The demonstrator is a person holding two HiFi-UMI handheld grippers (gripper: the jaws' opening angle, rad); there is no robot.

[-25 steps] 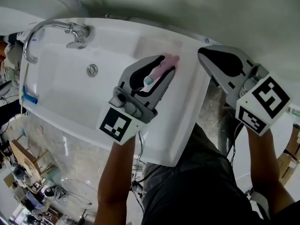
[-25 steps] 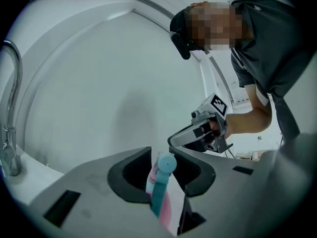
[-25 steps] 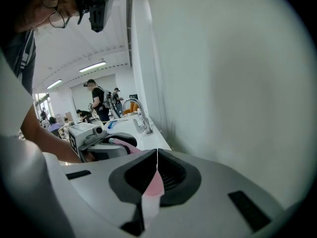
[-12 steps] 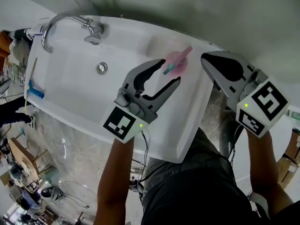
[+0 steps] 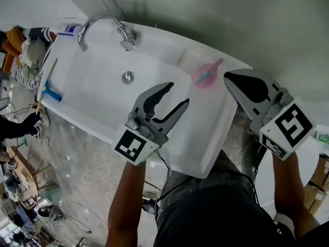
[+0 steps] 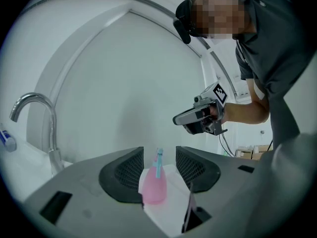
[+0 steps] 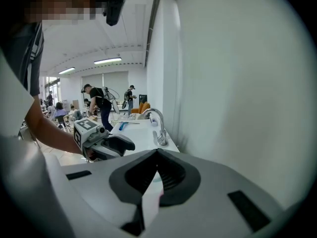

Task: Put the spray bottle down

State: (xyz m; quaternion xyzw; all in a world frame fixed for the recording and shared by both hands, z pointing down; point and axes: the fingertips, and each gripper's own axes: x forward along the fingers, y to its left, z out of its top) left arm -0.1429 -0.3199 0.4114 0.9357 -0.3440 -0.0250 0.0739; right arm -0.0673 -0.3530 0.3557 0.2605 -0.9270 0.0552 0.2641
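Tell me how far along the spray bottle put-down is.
Done: the spray bottle stands on the sink ledge, released. The left tool has just been opening its jaws, pads clear of it. In hand: nothing; the right tool is shut, empty. Left: nothing visible.

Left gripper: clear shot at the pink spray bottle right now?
Probably yes. The left gripper has just been opening its jaws, nothing between them; the spray bottle stands upright just ahead on the sink rim, nothing in between.
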